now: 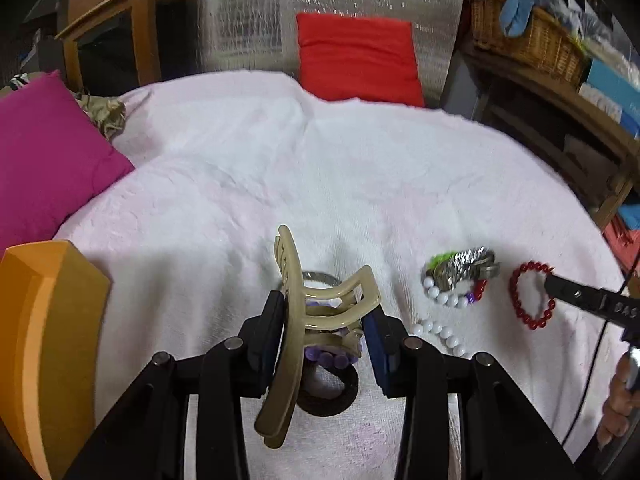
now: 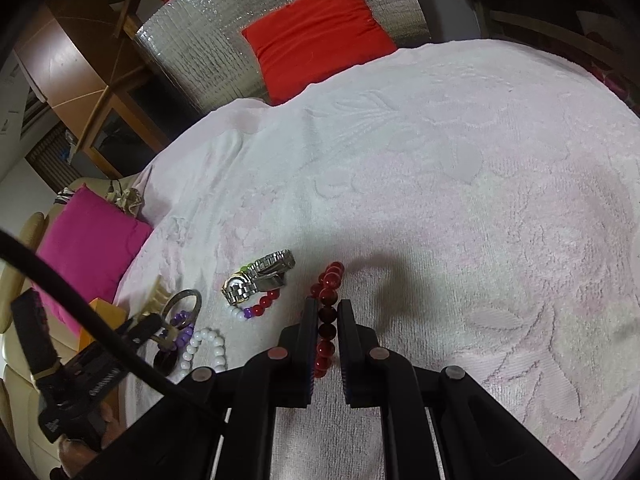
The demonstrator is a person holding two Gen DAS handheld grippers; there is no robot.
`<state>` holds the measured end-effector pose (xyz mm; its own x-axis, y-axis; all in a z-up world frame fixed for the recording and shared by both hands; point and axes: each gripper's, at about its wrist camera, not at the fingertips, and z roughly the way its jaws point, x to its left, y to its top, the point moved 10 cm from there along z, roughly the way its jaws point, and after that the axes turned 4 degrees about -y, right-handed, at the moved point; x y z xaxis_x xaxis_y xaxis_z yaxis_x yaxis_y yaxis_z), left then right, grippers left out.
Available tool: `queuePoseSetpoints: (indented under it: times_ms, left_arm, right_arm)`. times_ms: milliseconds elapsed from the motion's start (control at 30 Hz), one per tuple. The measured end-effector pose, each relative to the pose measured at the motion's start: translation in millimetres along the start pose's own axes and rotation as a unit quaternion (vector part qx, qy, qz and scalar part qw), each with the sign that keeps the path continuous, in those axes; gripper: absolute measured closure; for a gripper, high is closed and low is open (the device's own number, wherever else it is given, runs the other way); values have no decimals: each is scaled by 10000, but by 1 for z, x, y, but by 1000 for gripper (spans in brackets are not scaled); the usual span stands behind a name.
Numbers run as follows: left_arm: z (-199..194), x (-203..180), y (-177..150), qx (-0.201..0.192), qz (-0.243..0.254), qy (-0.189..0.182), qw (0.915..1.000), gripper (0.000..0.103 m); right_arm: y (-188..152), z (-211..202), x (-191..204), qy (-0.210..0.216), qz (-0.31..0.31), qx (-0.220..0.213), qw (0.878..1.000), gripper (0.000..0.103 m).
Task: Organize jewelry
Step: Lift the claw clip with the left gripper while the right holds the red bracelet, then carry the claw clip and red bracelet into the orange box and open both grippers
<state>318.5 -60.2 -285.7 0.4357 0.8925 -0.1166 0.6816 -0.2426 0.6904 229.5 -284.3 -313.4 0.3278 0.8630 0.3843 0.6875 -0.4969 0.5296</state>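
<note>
My left gripper [image 1: 326,314] is shut on a beige hair claw clip [image 1: 308,312] and holds it above a metal bangle [image 1: 320,278], purple beads [image 1: 330,358] and a dark hair tie [image 1: 328,394]. My right gripper [image 2: 325,312] is closed around a red bead bracelet [image 2: 326,308] on the pink towel [image 2: 460,184]; the bracelet also shows in the left wrist view [image 1: 532,294]. A silver watch [image 2: 256,276] lies on a multicolour bead bracelet [image 2: 256,308]. A white bead bracelet [image 2: 204,344] lies beside them.
An orange box [image 1: 44,344] stands at the left. A magenta cushion [image 1: 44,160] lies at the towel's left edge and a red cushion [image 1: 356,60] at the back. A wicker basket [image 1: 524,36] sits on shelves at the right.
</note>
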Motion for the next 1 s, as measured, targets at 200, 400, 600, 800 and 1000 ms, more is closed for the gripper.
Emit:
queuePoseSetpoints:
  times_ms: [200,400,600,800,1000]
  left_arm:
    - [-30,15,11,-435,-163,-5,9989,63]
    - [-71,43,23,-1027,-432,259,9934,63]
    - [-120,98,29,-1758,-939,1068,9741,63]
    - [-145,175,14,-1819,-1884,1873,9468,63]
    - [-128,235,-21,-1106,-2719,2140,9317,63]
  right_arm:
    - [1,-9,21,286,-261,-217,9990,92]
    - [-3,-29,59,896,-656,-564,9922,92]
    - [-12,-47,118,1492,-1097,-763,9797,92]
    - [-23,-34,193,1930,-1313,-452,9713,92]
    - [-31,-13,284,2278,-1708,-196,9584,92]
